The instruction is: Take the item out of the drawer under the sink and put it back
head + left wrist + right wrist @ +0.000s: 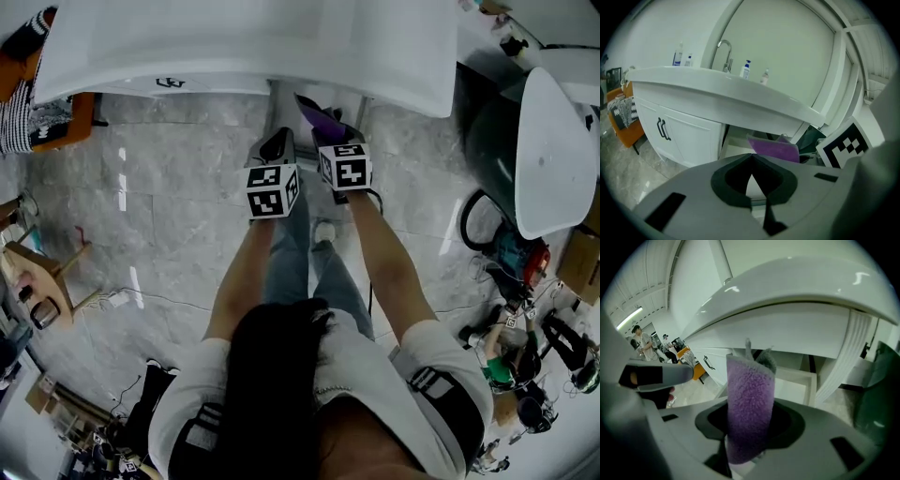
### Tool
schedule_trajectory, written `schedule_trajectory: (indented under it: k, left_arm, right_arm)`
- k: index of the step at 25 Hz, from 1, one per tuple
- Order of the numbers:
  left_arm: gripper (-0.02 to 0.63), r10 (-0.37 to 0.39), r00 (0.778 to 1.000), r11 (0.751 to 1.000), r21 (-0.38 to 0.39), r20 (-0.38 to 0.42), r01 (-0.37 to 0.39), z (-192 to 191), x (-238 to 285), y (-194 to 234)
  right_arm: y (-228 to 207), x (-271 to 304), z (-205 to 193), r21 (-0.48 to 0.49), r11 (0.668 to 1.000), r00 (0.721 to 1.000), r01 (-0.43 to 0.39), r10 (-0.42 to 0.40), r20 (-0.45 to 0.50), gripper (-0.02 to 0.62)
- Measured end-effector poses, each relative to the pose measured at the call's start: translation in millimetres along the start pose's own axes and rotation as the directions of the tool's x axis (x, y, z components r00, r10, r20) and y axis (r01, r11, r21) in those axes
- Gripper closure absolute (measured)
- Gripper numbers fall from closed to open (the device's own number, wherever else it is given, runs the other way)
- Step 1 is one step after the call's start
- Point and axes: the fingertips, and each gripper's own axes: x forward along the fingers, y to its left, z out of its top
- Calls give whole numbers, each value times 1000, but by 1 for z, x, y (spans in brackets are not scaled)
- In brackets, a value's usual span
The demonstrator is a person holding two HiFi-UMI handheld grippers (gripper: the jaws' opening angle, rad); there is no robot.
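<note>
Head view is showing both forearms (246, 272) reaching straight ahead, side by side, with the grippers tilting down toward the open drawer (799, 380) under the sink (281, 56). The right gripper (325, 129) is pinching a purple cloth (317, 119) upright, close before the drawer. The left gripper (277, 145) is showing its jaws together, empty.

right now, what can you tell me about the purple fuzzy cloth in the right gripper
The purple fuzzy cloth looks like microfibre, folded into an upright strip with a grey edge showing at its top. The right gripper clamps its lower end; the rest stands free in front of the open white drawer under the white sink, touching nothing else.
</note>
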Motion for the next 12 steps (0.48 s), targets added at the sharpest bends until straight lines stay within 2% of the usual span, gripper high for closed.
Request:
schedule_trajectory:
  k: [7,12]
  left_arm:
    - [603,-28,999,1000,3,-45,28,-12,33,13]
    - [603,-19,994,1000,-13,-104,18,-16,55,16]
  right_arm:
    - [-16,47,-10,-61,998,995,16,-22,-102,411]
    - [-22,63,-13,-48,999,991,11,-17,-130,408]
